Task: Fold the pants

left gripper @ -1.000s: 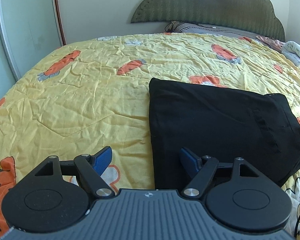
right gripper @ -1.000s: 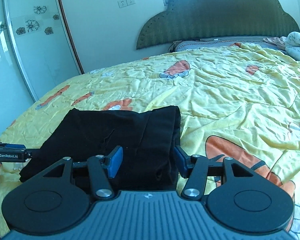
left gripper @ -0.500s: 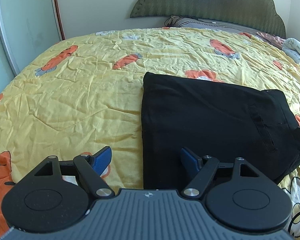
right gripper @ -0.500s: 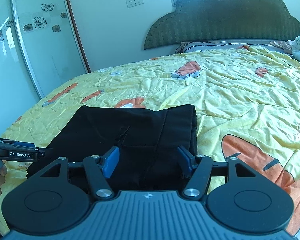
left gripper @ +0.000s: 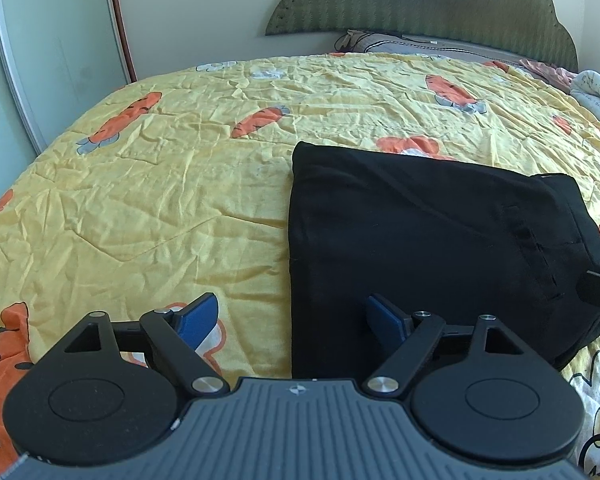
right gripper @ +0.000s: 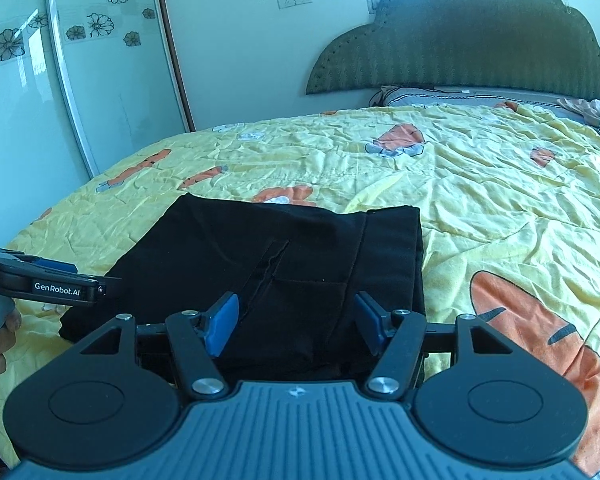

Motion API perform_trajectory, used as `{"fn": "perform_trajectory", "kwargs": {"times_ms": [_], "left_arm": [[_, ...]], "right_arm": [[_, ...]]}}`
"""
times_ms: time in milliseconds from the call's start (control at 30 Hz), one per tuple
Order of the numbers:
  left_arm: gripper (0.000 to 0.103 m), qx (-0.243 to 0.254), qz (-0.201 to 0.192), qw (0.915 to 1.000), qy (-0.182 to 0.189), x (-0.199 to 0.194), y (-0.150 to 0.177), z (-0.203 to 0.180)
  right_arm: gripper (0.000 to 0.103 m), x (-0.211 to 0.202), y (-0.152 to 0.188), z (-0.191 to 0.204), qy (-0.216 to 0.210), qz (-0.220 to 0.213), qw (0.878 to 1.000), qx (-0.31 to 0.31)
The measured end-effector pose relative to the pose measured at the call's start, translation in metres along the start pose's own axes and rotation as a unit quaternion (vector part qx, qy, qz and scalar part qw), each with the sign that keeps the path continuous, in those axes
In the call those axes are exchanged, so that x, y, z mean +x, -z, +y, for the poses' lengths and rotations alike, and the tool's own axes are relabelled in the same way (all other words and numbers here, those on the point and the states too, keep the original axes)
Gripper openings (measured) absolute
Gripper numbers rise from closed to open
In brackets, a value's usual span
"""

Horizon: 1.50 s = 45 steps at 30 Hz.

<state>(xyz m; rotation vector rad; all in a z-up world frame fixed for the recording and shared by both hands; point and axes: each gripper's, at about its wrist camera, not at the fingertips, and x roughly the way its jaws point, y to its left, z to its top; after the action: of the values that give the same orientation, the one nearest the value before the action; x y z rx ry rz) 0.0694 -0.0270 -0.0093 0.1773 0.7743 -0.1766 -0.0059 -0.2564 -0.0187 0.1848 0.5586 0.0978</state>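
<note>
Neatly squared black pants (left gripper: 420,240), matte.

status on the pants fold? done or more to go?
Looks mostly done: the black pants lie on the yellow quilt as a compact, roughly rectangular folded stack with straight edges. In hand: nothing. The left gripper and right gripper are both open, with no cloth between the pads. Left: possibly one more fold or tidying the uneven right-hand layers; I cannot tell whether another fold is intended.
</note>
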Motion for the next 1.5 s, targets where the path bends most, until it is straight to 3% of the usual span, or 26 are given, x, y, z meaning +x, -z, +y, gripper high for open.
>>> {"fn": "perform_trajectory", "kwargs": {"times_ms": [100, 667, 900, 1000, 1133, 1333, 1500], "left_arm": [[0.085, -0.001, 0.001, 1.0, 0.0, 0.0, 0.0, 0.0], [0.087, 0.005, 0.002, 0.9999, -0.009, 0.005, -0.002, -0.005], [0.087, -0.002, 0.004, 0.9999, 0.012, 0.006, -0.003, 0.002], [0.087, -0.023, 0.011, 0.9993, 0.026, 0.008, -0.004, 0.009], [0.085, -0.031, 0.003, 0.9994, 0.012, 0.002, -0.006, 0.009], [0.086, 0.042, -0.052, 0.9974, 0.027, -0.028, -0.002, -0.007], [0.086, 0.128, -0.087, 0.9871, 0.041, -0.041, 0.02, -0.016]], "right_arm": [[0.07, 0.003, 0.003, 0.004, -0.001, 0.01, 1.0, -0.017], [0.074, 0.006, 0.007, 0.011, 0.006, 0.011, 0.999, -0.038], [0.074, -0.001, 0.002, 0.001, 0.0, -0.008, 1.0, -0.009], [0.074, -0.005, -0.002, -0.008, 0.021, -0.016, 1.0, -0.001], [0.074, -0.008, -0.005, -0.014, 0.026, -0.024, 0.999, 0.009], [0.074, -0.006, -0.005, -0.032, 0.056, -0.027, 0.997, 0.046], [0.074, -0.024, 0.008, -0.068, -0.01, -0.019, 0.986, 0.167]]}}
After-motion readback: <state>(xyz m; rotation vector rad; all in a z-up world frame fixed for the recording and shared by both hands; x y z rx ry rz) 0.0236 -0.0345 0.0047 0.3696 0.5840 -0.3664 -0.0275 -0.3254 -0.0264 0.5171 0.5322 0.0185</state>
